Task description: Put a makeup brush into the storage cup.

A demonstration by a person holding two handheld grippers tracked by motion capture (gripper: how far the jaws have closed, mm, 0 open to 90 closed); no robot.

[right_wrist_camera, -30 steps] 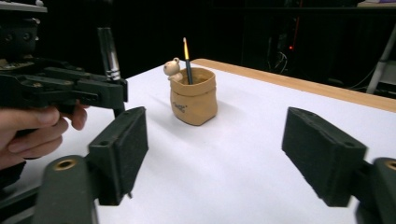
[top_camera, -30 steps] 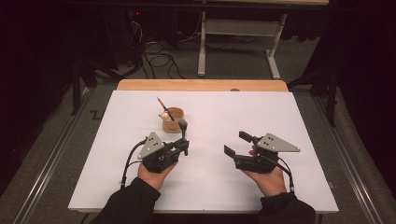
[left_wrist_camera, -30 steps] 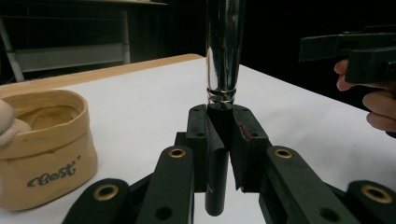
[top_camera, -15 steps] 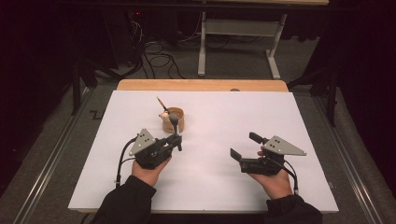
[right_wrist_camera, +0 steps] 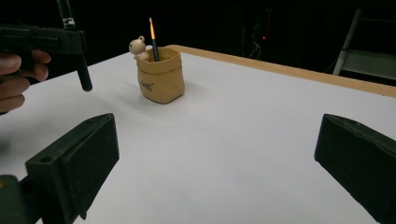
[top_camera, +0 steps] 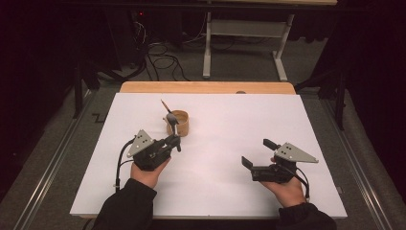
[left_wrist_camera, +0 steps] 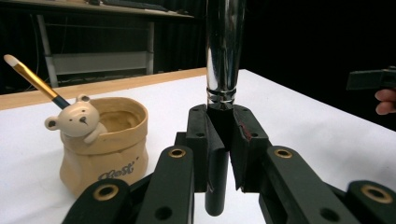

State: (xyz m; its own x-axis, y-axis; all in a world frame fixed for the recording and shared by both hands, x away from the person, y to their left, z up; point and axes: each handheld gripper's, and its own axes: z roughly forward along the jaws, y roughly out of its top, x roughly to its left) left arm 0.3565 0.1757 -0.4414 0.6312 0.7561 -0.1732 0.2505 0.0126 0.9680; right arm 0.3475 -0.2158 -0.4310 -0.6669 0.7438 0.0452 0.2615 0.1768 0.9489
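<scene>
White table: left gripper fingers clamp upright brush; right gripper fingers wide.

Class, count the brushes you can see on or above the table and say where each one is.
2. One brush stands in the bear pot; the other brush is clamped upright in the left gripper. More could hide inside the pot.

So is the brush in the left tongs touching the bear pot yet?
Apart. In the right gripper view the brush held by the left tongs hangs left of the bear pot, with bare white table between them.
</scene>
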